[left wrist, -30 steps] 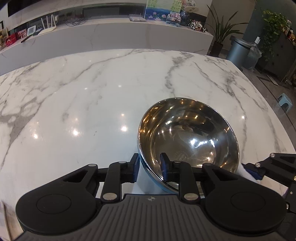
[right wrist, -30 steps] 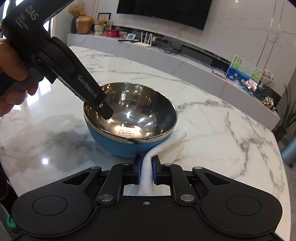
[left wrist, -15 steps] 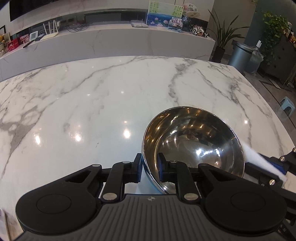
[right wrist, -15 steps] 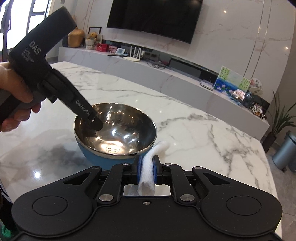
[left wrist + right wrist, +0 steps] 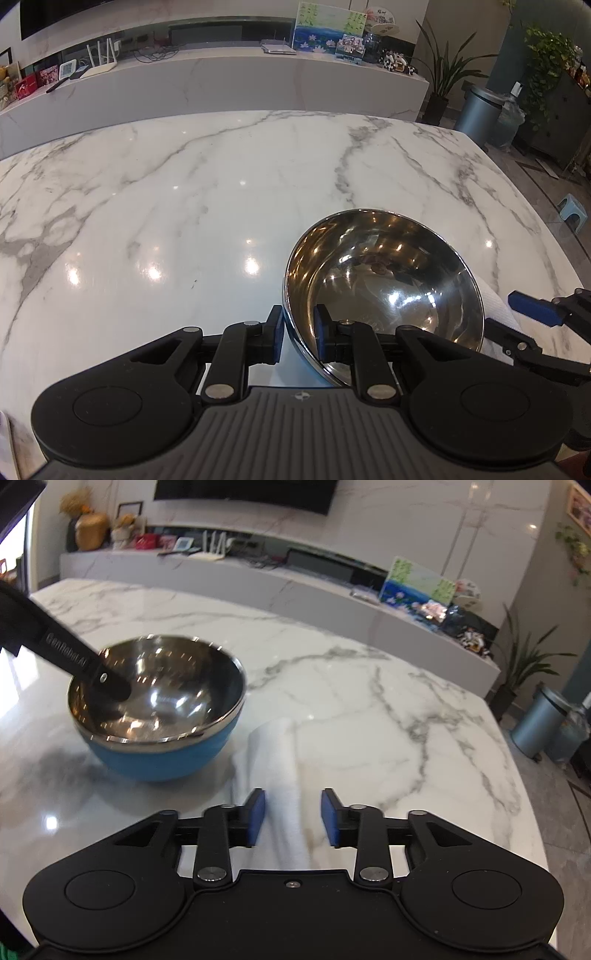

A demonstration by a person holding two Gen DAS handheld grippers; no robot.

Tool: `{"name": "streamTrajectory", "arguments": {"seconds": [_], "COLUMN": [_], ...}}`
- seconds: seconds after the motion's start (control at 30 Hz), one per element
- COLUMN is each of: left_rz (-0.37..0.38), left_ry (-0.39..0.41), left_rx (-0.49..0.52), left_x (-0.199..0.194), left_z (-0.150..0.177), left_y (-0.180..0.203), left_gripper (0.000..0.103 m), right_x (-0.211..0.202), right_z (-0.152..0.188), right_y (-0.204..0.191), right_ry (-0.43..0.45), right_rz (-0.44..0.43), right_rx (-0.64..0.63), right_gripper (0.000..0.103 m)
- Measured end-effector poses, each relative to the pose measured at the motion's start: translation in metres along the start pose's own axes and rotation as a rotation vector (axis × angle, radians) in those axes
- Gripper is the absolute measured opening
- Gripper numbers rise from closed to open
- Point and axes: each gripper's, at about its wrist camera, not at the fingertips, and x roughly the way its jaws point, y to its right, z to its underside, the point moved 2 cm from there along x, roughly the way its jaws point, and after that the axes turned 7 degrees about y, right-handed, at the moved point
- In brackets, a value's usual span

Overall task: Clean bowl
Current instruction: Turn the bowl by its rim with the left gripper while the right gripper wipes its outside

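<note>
Bowl [image 5: 384, 284] rim clamped, blue shell [image 5: 159, 757], cloth [image 5: 280, 771] loose

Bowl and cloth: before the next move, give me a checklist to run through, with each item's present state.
1. Left gripper shut on the bowl rim: ok.
2. Bowl upright on the table: ok.
3. Right gripper holding the cloth: not ok, jaws open, cloth loose between them.
4. Cloth within reach beside the bowl: ok.
5. Bowl interior clean: cannot tell, only reflections show.
</note>
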Motion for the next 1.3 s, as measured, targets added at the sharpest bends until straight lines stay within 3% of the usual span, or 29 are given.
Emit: {"name": "streamTrajectory", "arguments": {"seconds": [0.13, 0.27, 0.37, 0.63, 1.03, 1.1, 1.27, 1.3], "left_rz": [-0.005, -0.005, -0.002, 0.007, 0.031, 0.034, 0.027, 0.026], "left_ry": [0.008, 0.006, 0.006, 0.003, -0.017, -0.021, -0.033, -0.035], "left_rx": [0.004, 0.002, 0.001, -0.001, 0.002, 0.007, 0.009, 0.010], "left_x": [-0.001, -0.002, -0.003, -0.006, -0.012, -0.013, -0.014, -0.013], "left_z": [0.000, 0.001, 0.002, 0.004, 0.007, 0.007, 0.009, 0.009], "left_y": [0.001, 0.001, 0.001, 0.001, 0.003, 0.005, 0.007, 0.007], "left_gripper": [0.023, 0.025, 0.026, 0.032, 0.032, 0.032, 0.031, 0.030], "right_x": [-0.003, -0.005, -0.001, 0.017, 0.028, 0.028, 0.027, 0.027], "right_z": [-0.002, -0.006, -0.005, 0.000, 0.016, 0.016, 0.015, 0.014], "right_y": [0.000, -0.009, -0.013, 0.011, 0.028, 0.028, 0.021, 0.019], "right_ry": [0.017, 0.019, -0.002, -0.050, -0.123, -0.123, -0.111, -0.109], "right_rz": [-0.020, -0.070, -0.061, -0.012, -0.062, -0.064, -0.068, -0.068], "right_rx": [0.002, -0.032, -0.055, 0.075, 0.200, 0.209, 0.173, 0.160], "right_gripper": [0.033, 0.033, 0.034, 0.042, 0.047, 0.045, 0.017, 0.017]}}
